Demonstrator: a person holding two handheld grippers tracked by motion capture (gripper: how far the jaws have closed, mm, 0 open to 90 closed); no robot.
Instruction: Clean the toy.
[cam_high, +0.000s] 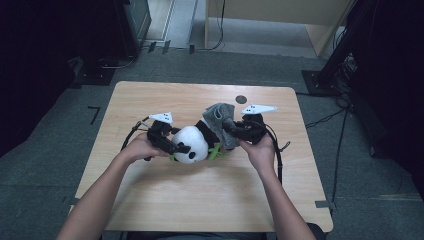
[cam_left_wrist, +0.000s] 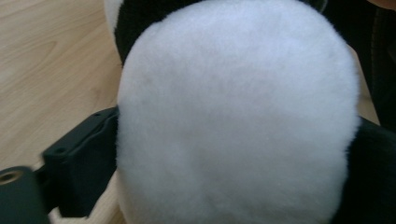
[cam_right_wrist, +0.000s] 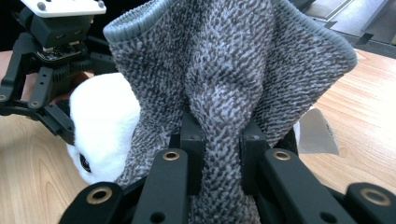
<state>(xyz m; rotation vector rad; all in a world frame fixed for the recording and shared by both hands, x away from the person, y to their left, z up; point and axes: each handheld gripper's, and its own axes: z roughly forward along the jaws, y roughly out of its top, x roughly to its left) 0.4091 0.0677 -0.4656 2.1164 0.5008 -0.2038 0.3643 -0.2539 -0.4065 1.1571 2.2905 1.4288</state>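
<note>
The right hand-held gripper (cam_right_wrist: 222, 144) pinched a grey cloth (cam_right_wrist: 229, 70) beside the plush panda (cam_high: 192, 143) on the desk (cam_high: 200, 200); the left hand-held gripper (cam_high: 175, 146) (jaws spread wide) straddled the panda's white head.

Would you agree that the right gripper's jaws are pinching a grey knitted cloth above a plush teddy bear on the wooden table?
Not quite: the toy is a plush panda, white with black parts, not a teddy bear, as the high view shows. The rest holds: the right gripper has its jaws pinched on the grey knitted cloth above it on the wooden table.
</note>
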